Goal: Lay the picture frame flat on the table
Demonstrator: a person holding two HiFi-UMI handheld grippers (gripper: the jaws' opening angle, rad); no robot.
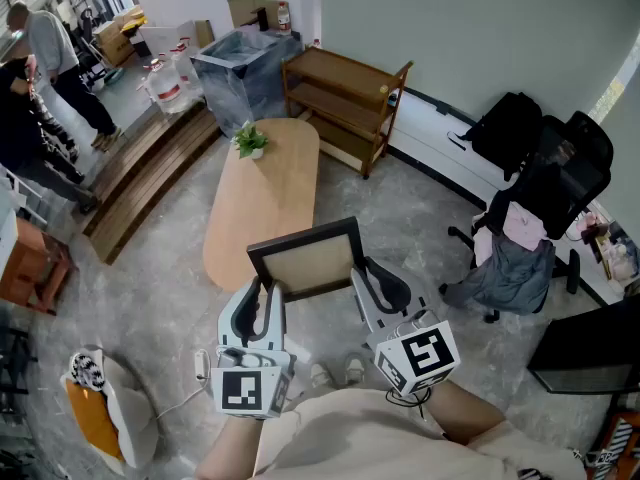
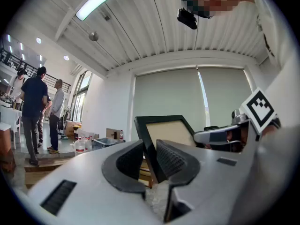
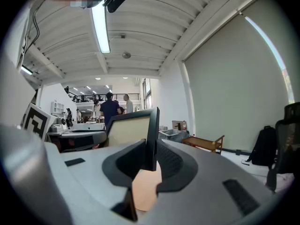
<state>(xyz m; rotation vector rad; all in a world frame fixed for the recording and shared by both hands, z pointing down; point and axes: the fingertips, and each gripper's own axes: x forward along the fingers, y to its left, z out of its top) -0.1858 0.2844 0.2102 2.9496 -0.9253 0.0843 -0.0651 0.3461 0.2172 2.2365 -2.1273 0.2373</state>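
"Black picture frame [image 1: 305, 258] with a beige panel: where is it?"

"Held in the air at the near end of the oval wooden table [image 1: 262, 203], tilted up rather than flat. The left gripper [image 1: 262, 306] is clenched on its left edge and the right gripper [image 1: 372, 290] on its right edge. Each gripper view shows the dark moulding pinched between ribbed pads."

"How should it go down?"

"My judgement: carry it forward over the tabletop, tip the top edge away, and lower both sides together so the frame keeps level. Rest the far edge first, then the near one, and only then let go. Both grips are on thin edges, so a twist between the two hands could let it slip."

"Anything in the way?"

"A small potted plant [image 1: 250, 141] stands at the table's far end, well apart from the frame — the wood between looks bare. Just past the table's far right corner is a wooden shelf unit [image 1: 345, 103], and behind its far end a plastic-lined bin [image 1: 240, 73]. Well to the table's right sits an office chair [image 1: 530, 218] draped with clothes. People stand far off to the table's left — nothing seems to block the move."
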